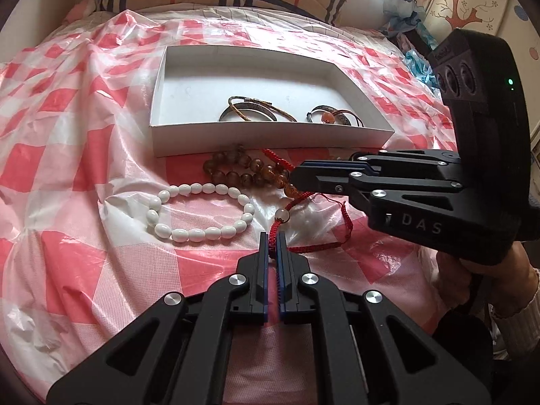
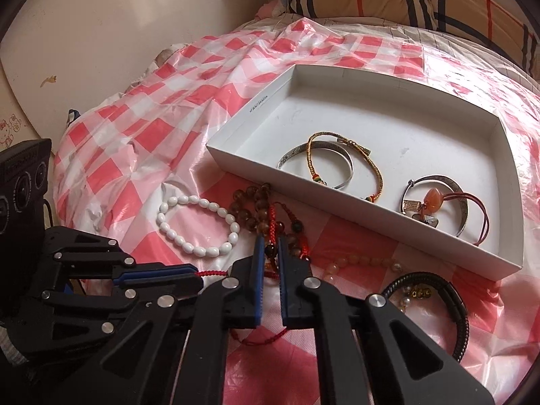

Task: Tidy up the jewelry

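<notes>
Both grippers are down in the tangle at the centre of each view. The left gripper (image 1: 272,239) is pinched tight on the red woven cord bracelet (image 1: 281,227), just below its pale bead. The right gripper (image 2: 271,246) is nearly closed too, clamped on the same red cord where it crosses the amber bead bracelet (image 2: 256,211). The white box (image 1: 270,138) sits above them with bangles already inside. Here is the risk: the red cord threads through the brown beads, so a lift could drag the amber strand along or snag it against the box wall. Two grips on one cord could also stretch it. The white bead bracelet (image 1: 202,212), to the left, lies clear.
</notes>
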The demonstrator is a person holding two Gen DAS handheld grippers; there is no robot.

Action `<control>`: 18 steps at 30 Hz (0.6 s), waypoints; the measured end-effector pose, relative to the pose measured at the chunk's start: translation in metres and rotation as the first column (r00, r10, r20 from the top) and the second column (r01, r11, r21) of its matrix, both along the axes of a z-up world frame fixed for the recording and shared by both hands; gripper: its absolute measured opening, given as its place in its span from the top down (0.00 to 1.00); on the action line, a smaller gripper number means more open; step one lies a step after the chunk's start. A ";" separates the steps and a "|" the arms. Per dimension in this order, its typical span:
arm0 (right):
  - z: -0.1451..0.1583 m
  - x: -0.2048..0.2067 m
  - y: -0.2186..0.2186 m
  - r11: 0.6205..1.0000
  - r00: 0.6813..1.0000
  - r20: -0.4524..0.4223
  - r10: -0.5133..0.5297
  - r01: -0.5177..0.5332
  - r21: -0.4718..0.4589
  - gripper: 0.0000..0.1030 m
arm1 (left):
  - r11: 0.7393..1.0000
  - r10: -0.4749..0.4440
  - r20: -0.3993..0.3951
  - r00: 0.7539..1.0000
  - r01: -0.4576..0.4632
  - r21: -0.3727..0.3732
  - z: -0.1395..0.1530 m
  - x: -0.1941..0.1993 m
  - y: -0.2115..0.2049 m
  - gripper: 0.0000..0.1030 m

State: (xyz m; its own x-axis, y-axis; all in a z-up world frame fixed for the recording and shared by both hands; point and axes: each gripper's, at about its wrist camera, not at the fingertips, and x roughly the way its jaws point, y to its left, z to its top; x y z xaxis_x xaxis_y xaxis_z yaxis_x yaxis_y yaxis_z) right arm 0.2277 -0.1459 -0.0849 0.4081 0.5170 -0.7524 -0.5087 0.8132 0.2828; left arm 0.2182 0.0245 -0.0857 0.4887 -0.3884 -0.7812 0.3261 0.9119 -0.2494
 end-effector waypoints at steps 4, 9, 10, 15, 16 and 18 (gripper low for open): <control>0.007 -0.008 -0.015 0.998 1.000 -0.007 -0.026 0.026 0.063 0.92 | 1.000 0.002 0.000 1.000 -0.002 0.006 0.000 0.000 0.000 0.96; 0.018 -0.018 -0.039 0.983 0.997 -0.027 -0.072 0.076 0.166 0.92 | 1.000 0.004 0.002 1.000 -0.004 0.011 0.003 -0.001 -0.001 0.96; 0.019 -0.021 -0.044 0.980 0.996 -0.032 -0.080 0.084 0.182 0.92 | 1.000 0.005 0.004 1.000 -0.005 0.012 0.004 -0.001 -0.001 0.96; 0.026 -0.033 -0.060 0.963 0.993 -0.050 -0.108 0.117 0.242 0.92 | 1.000 -0.003 0.025 1.000 0.003 0.002 0.017 -0.007 -0.003 0.96; 0.028 -0.036 -0.062 0.961 0.992 -0.050 -0.113 0.122 0.248 0.92 | 1.000 -0.005 0.032 0.999 0.005 0.001 0.020 -0.008 -0.005 0.96; 0.030 -0.041 -0.065 0.960 0.992 -0.045 -0.121 0.128 0.251 0.92 | 1.000 -0.010 0.049 0.999 0.010 0.004 0.028 -0.011 -0.008 0.96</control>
